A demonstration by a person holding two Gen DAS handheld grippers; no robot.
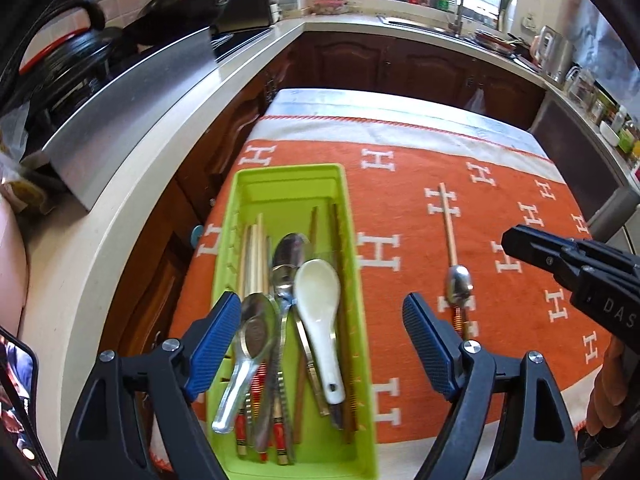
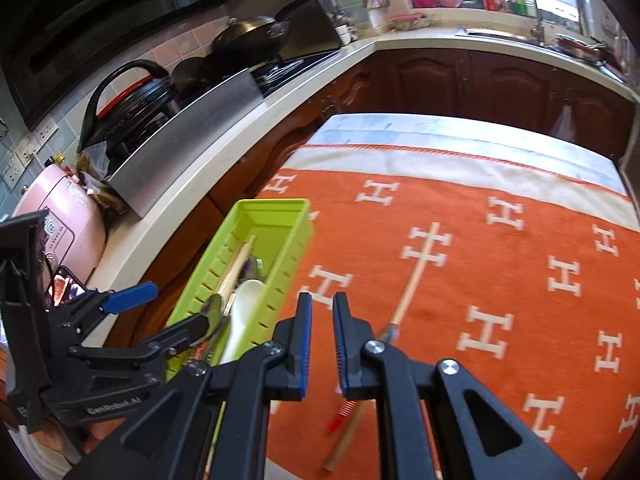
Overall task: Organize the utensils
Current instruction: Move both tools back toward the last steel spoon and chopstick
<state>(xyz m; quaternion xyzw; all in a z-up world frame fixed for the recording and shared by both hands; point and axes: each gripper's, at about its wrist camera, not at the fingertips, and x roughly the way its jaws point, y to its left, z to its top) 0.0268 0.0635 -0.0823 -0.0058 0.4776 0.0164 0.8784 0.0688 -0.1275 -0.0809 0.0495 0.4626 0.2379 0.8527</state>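
The green tray [image 1: 288, 184] at the cloth's [image 1: 500, 184] left edge holds spoons [image 1: 318, 300] and chopsticks [image 1: 253, 256]. A metal spoon [image 1: 459, 284] and chopstick [image 1: 448, 220] lie loose on the cloth. My left gripper [image 1: 324, 344] gapes wide over the tray, empty; my right gripper [image 2: 322, 344] is nearly closed, empty.

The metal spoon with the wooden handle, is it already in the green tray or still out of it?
Out. The metal spoon lies on the orange cloth, right of the green tray, apart from it.
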